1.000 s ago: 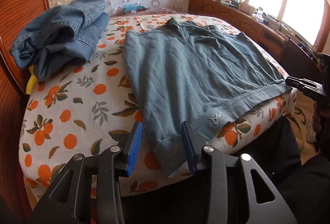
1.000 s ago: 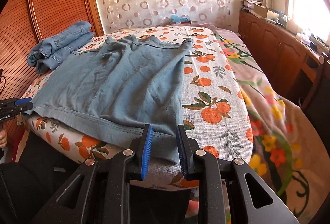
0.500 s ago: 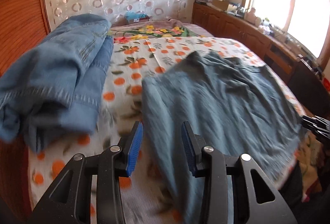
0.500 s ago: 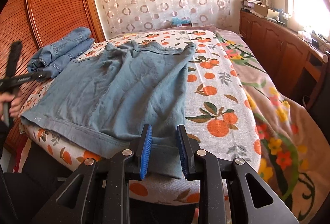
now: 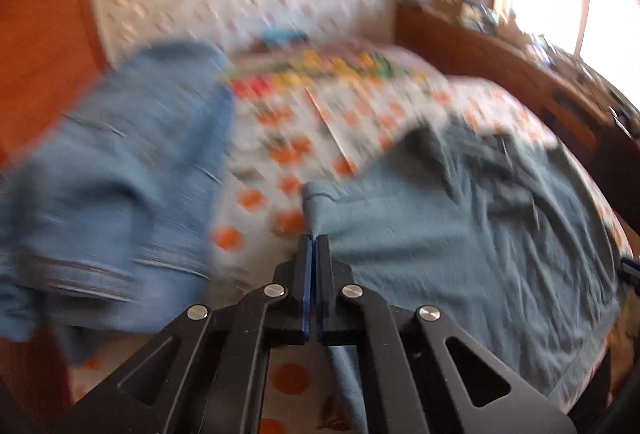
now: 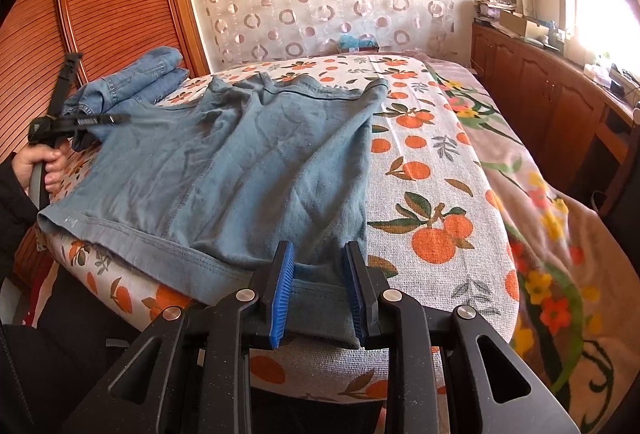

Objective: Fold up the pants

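Grey-blue pants (image 6: 248,170) lie spread flat on the bed, hem toward me. My left gripper (image 5: 314,246) is shut on the left edge of the pants (image 5: 460,234), pinching a raised fold of cloth; this view is blurred. It shows in the right wrist view (image 6: 116,119) at the far left edge of the pants. My right gripper (image 6: 318,274) is open, its blue pads either side of the pants' near right hem corner, which lies between the jaws.
A pile of folded blue jeans (image 6: 132,86) sits at the bed's far left, also in the left wrist view (image 5: 108,194). The orange-print bedspread (image 6: 432,170) covers the bed. A wooden cabinet (image 6: 540,82) runs along the right wall; a wooden headboard (image 6: 80,14) stands left.
My left gripper moved forward along the pants' left edge and closed on the cloth. My right gripper stayed open at the near right hem corner.
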Action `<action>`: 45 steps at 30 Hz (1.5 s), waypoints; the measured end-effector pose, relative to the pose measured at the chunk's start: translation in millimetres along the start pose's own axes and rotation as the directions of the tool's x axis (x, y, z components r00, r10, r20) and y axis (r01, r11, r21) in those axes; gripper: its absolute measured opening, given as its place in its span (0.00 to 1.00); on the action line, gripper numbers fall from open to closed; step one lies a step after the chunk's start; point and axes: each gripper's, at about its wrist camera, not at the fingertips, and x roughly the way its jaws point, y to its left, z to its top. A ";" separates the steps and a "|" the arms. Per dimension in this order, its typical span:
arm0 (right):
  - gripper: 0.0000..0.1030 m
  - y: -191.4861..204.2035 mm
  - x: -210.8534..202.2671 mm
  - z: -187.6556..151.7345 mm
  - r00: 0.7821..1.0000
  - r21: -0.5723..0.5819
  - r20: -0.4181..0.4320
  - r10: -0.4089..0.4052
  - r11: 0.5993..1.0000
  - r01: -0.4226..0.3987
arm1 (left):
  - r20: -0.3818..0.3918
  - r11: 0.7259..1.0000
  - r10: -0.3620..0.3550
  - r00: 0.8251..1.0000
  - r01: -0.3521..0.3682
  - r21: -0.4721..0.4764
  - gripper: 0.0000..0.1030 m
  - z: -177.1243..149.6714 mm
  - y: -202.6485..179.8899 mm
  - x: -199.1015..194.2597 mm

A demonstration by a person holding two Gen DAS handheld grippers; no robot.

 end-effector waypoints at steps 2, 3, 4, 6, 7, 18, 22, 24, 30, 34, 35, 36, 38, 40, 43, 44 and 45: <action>0.26 0.3 -0.4 -0.8 1.000 0.002 0.003 0.001 1.000 -0.001 | 0.040 0.999 0.044 0.998 -0.043 -0.026 0.02 5.6 7.9 -14.6; 0.26 0.1 -0.3 -1.1 1.000 0.003 0.004 0.001 1.000 -0.001 | 0.034 0.998 0.059 0.998 -0.058 -0.021 0.03 6.4 9.4 -14.2; 0.27 0.1 -0.2 -1.3 1.000 0.004 0.005 0.001 1.000 -0.001 | 0.017 0.997 0.073 0.997 -0.073 -0.010 0.04 6.1 10.4 -11.6; 0.27 0.1 -0.1 -1.2 1.000 0.005 0.002 0.001 1.000 -0.001 | -0.022 0.995 0.099 0.995 -0.099 -0.014 0.07 3.5 13.9 -5.5; 0.27 -0.3 -0.1 -1.0 1.000 0.007 0.000 0.003 1.000 -0.003 | -0.037 0.995 0.097 0.995 -0.098 -0.019 0.11 1.1 15.3 -4.3; 0.35 -2.5 -13.4 1.2 1.000 0.062 -0.010 -0.005 0.998 0.006 | -0.008 0.999 -0.047 0.999 0.047 0.012 0.46 -42.6 -22.6 -47.7; 0.37 -4.5 -18.2 -1.4 1.000 0.072 -0.016 -0.009 0.997 0.010 | -0.018 0.997 -0.072 0.997 0.073 0.015 0.46 -61.4 -35.8 -58.8; 0.37 -6.0 -19.6 -3.3 1.000 0.085 -0.023 -0.002 0.996 0.004 | -0.025 0.997 -0.079 0.997 0.079 0.010 0.46 -71.5 -39.4 -63.0; 0.37 -9.1 -21.3 -6.8 0.998 0.108 -0.057 -0.010 0.994 0.016 | -0.051 0.996 -0.092 0.994 0.093 0.011 0.46 -94.5 -46.9 -68.4; 0.37 -8.2 -23.7 -5.6 0.998 0.120 -0.064 -0.012 0.993 0.019 | -0.068 0.997 -0.074 0.995 0.074 -0.001 0.46 -106.4 -44.3 -70.6; 0.37 -8.3 -23.9 -5.4 0.998 0.125 -0.064 -0.011 0.992 0.019 | -0.070 0.997 -0.073 0.995 0.073 -0.001 0.46 -108.9 -44.3 -70.8; 0.37 -7.9 -23.9 -4.7 0.998 0.129 -0.066 -0.011 0.992 0.020 | -0.073 0.998 -0.069 0.995 0.069 -0.001 0.46 -113.0 -43.3 -72.3; 0.22 -7.5 -23.2 -3.6 0.998 0.130 -0.064 0.011 0.991 -0.002 | -0.078 0.998 -0.060 0.995 0.060 -0.004 0.46 -117.9 -41.4 -73.3; 0.11 -7.1 -24.6 -0.4 0.998 0.133 -0.050 0.025 0.991 -0.018 | -0.074 0.998 -0.061 0.995 0.060 -0.014 0.46 -122.1 -38.5 -77.2; 0.08 -0.8 -26.4 12.1 0.998 0.122 -0.012 0.062 0.991 -0.060 | -0.064 0.998 -0.060 0.996 0.058 -0.031 0.46 -124.0 -32.7 -83.2; 0.07 3.6 -26.4 17.5 0.998 0.110 -0.003 0.068 0.992 -0.067 | -0.060 0.998 -0.059 0.996 0.056 -0.036 0.46 -124.4 -30.7 -85.0; 0.07 9.7 -26.1 24.1 0.997 0.093 0.007 0.076 0.993 -0.077 | -0.056 0.998 -0.057 0.997 0.055 -0.041 0.46 -124.8 -28.9 -87.0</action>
